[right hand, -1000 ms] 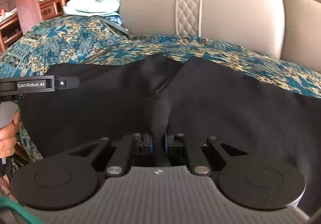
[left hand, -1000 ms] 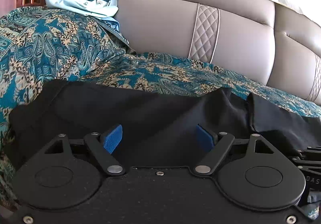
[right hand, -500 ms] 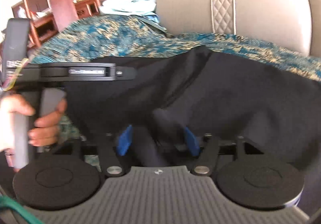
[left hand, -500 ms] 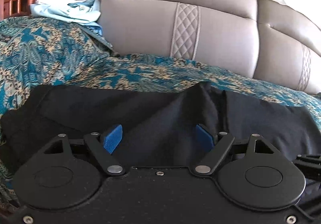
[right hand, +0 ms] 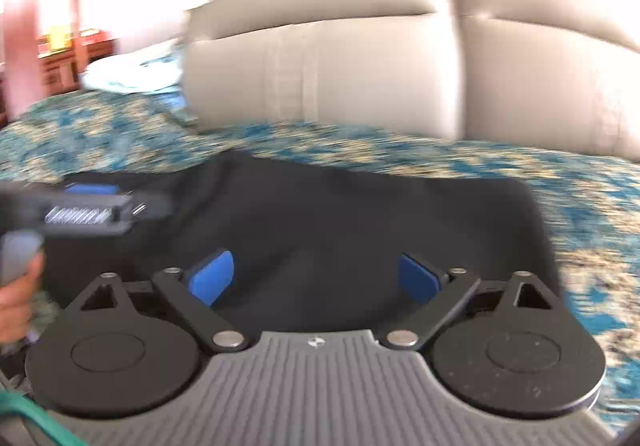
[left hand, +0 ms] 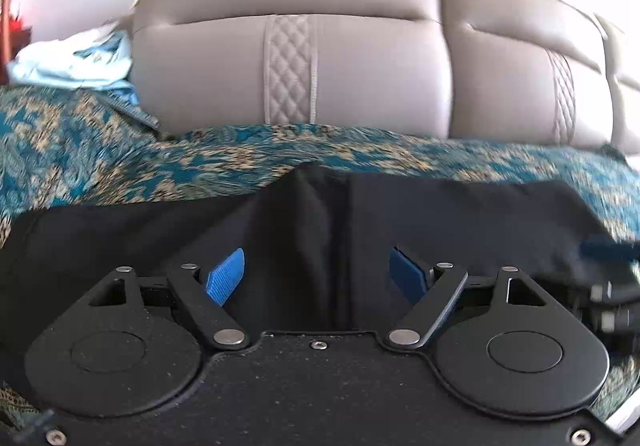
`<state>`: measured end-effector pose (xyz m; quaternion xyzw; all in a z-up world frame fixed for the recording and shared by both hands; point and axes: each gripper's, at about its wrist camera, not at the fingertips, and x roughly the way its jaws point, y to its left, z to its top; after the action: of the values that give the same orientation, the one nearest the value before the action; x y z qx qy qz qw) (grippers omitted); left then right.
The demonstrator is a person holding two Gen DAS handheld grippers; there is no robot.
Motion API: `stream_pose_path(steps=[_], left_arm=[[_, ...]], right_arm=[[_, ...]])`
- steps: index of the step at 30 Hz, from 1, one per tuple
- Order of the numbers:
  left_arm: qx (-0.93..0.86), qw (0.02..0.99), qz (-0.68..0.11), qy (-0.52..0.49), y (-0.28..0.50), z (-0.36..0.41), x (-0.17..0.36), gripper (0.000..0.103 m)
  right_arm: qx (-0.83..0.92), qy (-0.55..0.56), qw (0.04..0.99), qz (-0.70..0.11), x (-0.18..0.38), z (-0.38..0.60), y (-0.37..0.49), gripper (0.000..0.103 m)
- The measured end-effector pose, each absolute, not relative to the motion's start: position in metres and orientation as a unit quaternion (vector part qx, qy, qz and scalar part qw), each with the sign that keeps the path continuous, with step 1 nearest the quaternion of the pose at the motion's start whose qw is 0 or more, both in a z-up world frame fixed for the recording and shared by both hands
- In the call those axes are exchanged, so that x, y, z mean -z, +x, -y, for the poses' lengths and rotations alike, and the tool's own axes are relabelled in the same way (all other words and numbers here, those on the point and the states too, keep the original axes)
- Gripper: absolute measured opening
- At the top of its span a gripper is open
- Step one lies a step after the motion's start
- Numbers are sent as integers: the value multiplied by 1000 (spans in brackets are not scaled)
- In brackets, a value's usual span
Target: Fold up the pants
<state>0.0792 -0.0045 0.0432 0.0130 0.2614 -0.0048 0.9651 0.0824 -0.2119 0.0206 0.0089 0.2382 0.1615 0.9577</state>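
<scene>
Between both jaws: black pants [left hand: 440, 222] | ungripped, seemingly | sofa cover [left hand: 120, 166]

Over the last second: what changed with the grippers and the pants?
The right gripper was shut on a pinch of the black pants; it has opened, let go and swung right. The pinched ridge has dropped, so the pants lie flatter on the patterned cover. The left gripper stayed open over the pants, shifting only slightly. The sofa back is unchanged.
</scene>
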Motion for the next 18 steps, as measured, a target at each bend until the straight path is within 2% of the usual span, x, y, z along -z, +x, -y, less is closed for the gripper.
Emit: stream_pose_path(steps=[7,18], left_arm=[[29,963,-264,38,75,40,-28,79],[30,962,-265,63,68,61,0,79]], right_arm=[[-73,28,969,-233,-10,245,84,103],[-31,-19,972,-232,16,251,79,103]])
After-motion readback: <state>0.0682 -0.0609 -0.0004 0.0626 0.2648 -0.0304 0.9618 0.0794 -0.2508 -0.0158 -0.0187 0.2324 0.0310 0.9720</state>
